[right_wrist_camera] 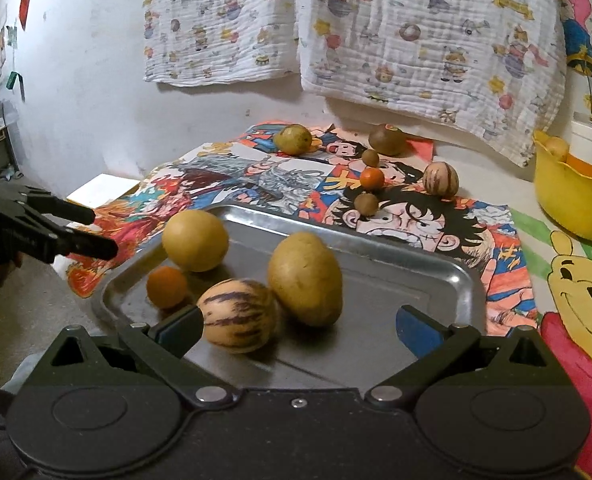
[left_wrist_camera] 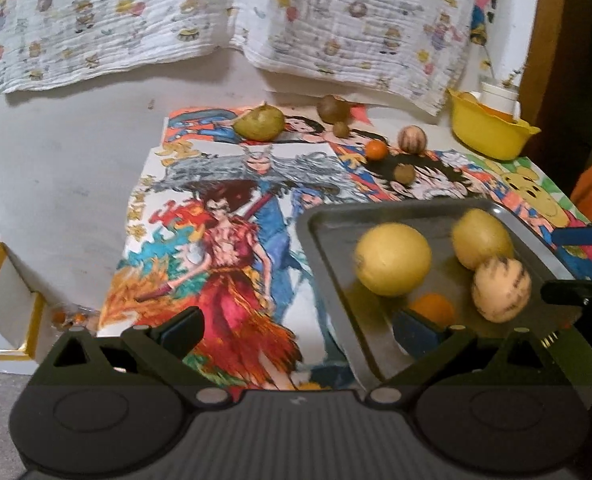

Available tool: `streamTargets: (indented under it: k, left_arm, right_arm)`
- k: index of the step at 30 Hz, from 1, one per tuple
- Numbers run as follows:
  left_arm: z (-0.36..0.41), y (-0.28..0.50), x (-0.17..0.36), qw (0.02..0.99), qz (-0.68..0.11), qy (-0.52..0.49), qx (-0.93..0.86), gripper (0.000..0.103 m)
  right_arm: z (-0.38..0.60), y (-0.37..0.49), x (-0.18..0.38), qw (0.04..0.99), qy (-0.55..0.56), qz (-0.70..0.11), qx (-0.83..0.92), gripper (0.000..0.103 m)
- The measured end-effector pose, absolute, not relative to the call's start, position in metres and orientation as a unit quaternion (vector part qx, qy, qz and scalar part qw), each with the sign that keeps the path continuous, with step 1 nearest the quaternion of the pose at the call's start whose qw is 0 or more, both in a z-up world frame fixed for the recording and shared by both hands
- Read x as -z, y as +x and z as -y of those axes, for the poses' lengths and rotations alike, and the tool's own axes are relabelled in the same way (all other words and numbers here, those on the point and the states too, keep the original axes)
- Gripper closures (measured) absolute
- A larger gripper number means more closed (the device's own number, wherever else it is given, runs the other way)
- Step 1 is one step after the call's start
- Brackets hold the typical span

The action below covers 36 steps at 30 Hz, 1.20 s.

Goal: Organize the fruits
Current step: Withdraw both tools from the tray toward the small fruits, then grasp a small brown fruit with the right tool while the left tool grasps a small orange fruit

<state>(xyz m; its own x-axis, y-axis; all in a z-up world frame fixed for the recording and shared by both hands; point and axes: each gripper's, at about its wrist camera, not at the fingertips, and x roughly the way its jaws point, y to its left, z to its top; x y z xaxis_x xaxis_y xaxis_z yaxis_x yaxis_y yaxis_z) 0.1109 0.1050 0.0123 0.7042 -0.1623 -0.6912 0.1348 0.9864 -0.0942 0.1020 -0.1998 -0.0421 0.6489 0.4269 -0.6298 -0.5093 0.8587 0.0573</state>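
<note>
Right wrist view shows a steel tray [right_wrist_camera: 436, 276] on a cartoon-printed cloth [right_wrist_camera: 508, 248], holding four fruits: a round yellow one [right_wrist_camera: 195, 240] near the far left corner, an oval yellow one [right_wrist_camera: 305, 279] at the middle, a small orange [right_wrist_camera: 167, 287] by the left rim, and a striped melon [right_wrist_camera: 238, 315] at the near edge, touching the oval one. Six more fruits lie on the cloth beyond the tray's far edge: a green pear [right_wrist_camera: 292, 139], a large brown fruit [right_wrist_camera: 387, 139], two small brown ones [right_wrist_camera: 370, 157] [right_wrist_camera: 366, 204], a second small orange [right_wrist_camera: 372, 178] between them, and a second striped melon [right_wrist_camera: 441, 179]. A yellow bowl [right_wrist_camera: 568, 200] stands at the cloth's far right corner. The right gripper [right_wrist_camera: 302, 326] hangs over the tray's near edge, fingers spread wide and holding nothing, its left pad just beside the striped melon. The left gripper [left_wrist_camera: 298, 330] hovers at the tray's left rim, likewise spread wide and empty, with one pad [left_wrist_camera: 416, 332] over the tray close to the orange.
</note>
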Motion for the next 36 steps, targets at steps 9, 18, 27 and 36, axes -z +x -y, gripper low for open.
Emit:
streamTargets:
  k: [9, 18, 27, 36]
  left_arm:
    - [-0.112, 0.147, -0.022, 0.927, -0.367, -0.022, 0.069, 0.0]
    - [-0.111, 0.197, -0.023, 0.929, -0.363, -0.021, 0.065, 0.0]
    - [-0.096, 0.257, -0.017, 0.926, -0.367, -0.007, 0.086, 0.0]
    - [-0.072, 0.311, -0.009, 0.923, -0.363, 0.017, 0.125, 0.0]
  right_arm:
    - [0.204, 0.137, 0.037, 0.908, -0.054, -0.329, -0.256, 0.001]
    - [0.198, 0.187, 0.036, 0.907, -0.062, -0.325, -0.261, 0.001]
    - [0.184, 0.242, 0.043, 0.902, -0.071, -0.332, -0.268, 0.001]
    - [0.172, 0.285, 0.061, 0.893, -0.08, -0.352, -0.269, 0.001]
